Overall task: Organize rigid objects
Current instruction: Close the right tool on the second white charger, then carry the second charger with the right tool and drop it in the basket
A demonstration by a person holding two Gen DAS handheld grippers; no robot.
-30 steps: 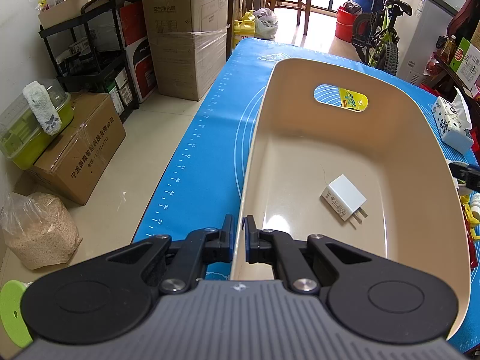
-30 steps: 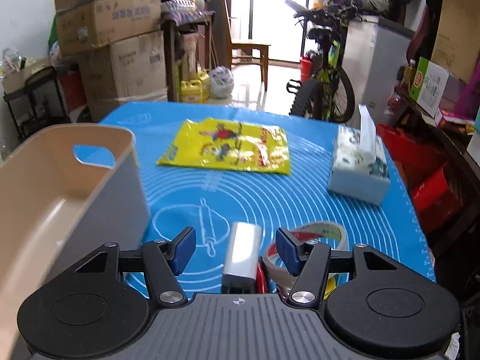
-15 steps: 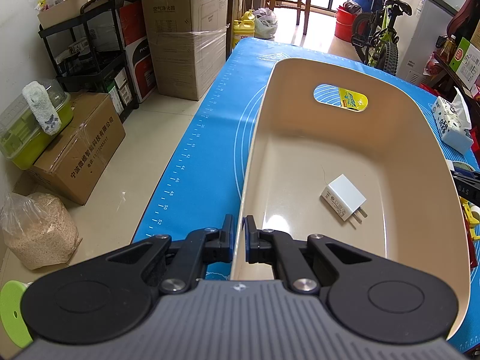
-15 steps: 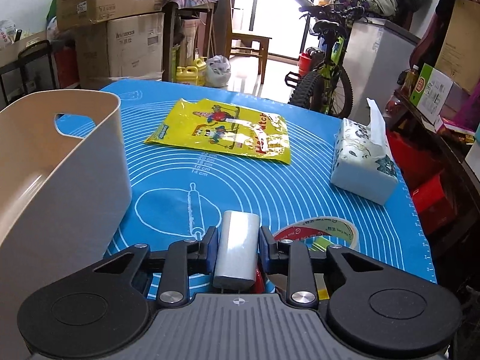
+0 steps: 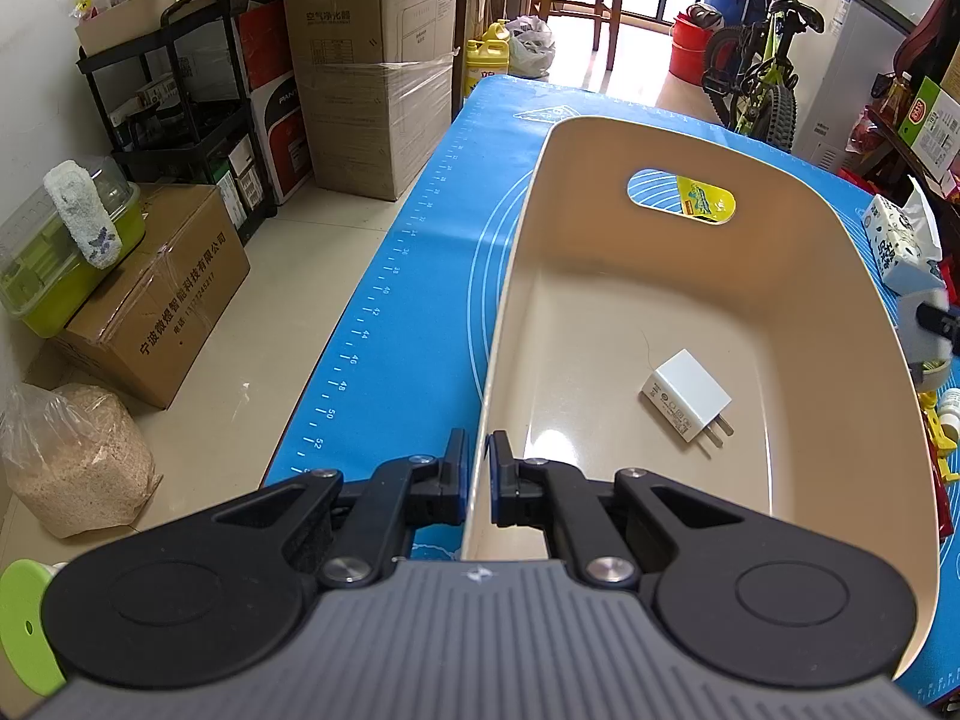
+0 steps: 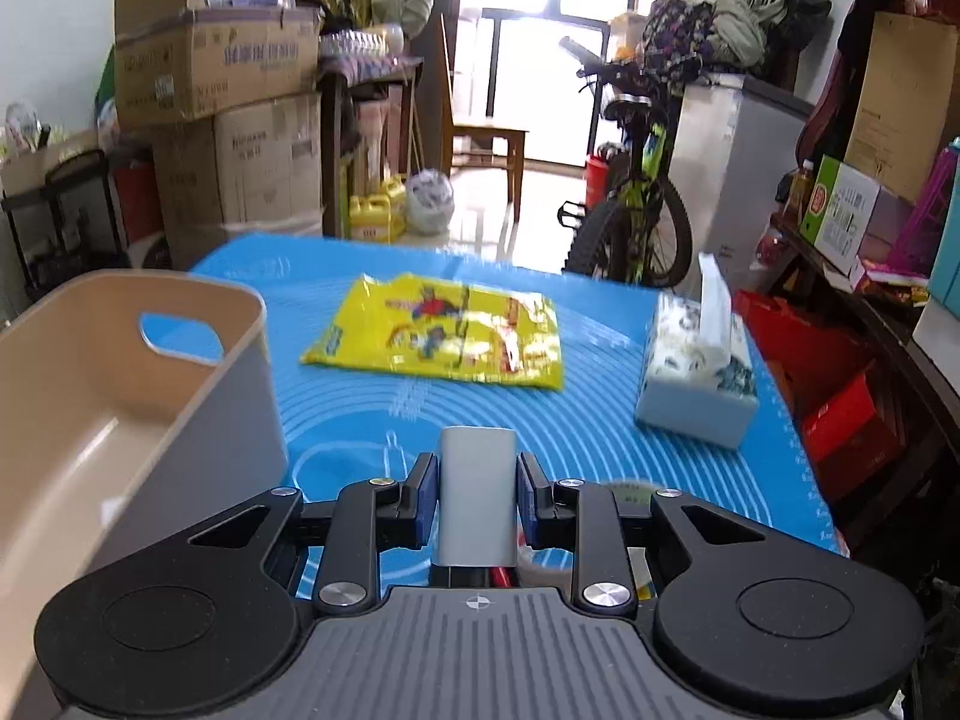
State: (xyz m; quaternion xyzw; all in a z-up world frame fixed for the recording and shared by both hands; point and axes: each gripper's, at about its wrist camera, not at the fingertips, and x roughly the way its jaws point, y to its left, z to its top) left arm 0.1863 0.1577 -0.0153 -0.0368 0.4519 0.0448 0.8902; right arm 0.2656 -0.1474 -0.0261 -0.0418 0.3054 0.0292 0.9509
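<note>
My left gripper (image 5: 477,483) is shut on the near rim of a beige plastic basket (image 5: 810,276) that stands on the blue mat. A white plug adapter (image 5: 687,403) lies on the basket's floor. My right gripper (image 6: 474,501) is shut on a grey-white power bank (image 6: 477,495) and holds it raised above the mat, to the right of the basket (image 6: 180,360). The right gripper's tip with the power bank shows blurred at the right edge of the left wrist view (image 5: 933,324).
A yellow snack bag (image 6: 444,333) lies flat at the far middle of the blue mat (image 6: 570,438). A tissue box (image 6: 699,375) stands at the right. A tape roll (image 6: 624,489) and small items lie under my right gripper. Boxes, a bicycle and shelves surround the table.
My right gripper closed on the power bank and has lifted it off the mat. My left gripper has kept its hold on the basket rim.
</note>
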